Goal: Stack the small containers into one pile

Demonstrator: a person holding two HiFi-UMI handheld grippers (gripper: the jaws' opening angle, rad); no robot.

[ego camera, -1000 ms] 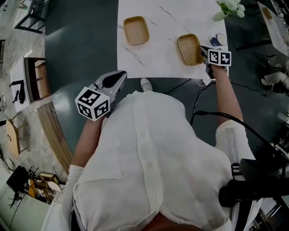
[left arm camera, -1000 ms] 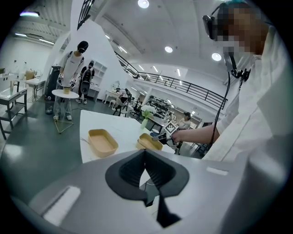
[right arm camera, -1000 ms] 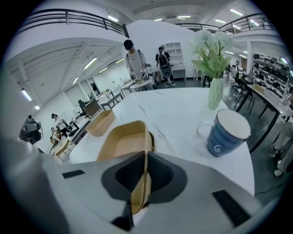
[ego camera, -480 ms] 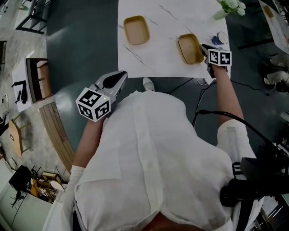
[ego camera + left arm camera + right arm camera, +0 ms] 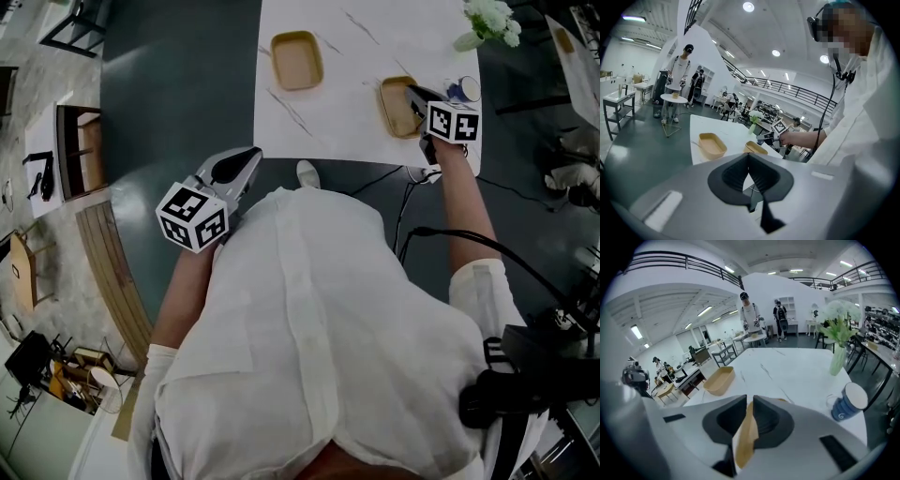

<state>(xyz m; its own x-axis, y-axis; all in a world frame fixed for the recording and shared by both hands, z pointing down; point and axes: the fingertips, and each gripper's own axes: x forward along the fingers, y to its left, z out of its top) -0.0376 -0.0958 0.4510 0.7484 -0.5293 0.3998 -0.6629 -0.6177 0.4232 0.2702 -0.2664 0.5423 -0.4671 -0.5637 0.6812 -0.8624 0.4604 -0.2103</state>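
Observation:
Two shallow tan containers lie on the white marble table (image 5: 328, 127). The far container (image 5: 296, 60) (image 5: 719, 379) (image 5: 711, 145) stands alone at the left. My right gripper (image 5: 415, 94) (image 5: 749, 420) is shut on the right wall of the near container (image 5: 397, 108) (image 5: 745, 441) (image 5: 755, 148), and the tan wall shows between its jaws. Back from the table's front edge, my left gripper (image 5: 246, 157) (image 5: 749, 157) hangs over the floor close to my body, shut with nothing in it.
A blue mug (image 5: 460, 89) (image 5: 846, 404) stands just right of the held container. A vase of white flowers (image 5: 486, 19) (image 5: 836, 357) is at the table's far right corner. Cables trail on the dark floor (image 5: 178, 112) below the table's front edge. People stand in the hall beyond.
My right gripper has moved from beside the near container's right edge to over its wall, and it grips that wall. The left gripper has stayed where it was.

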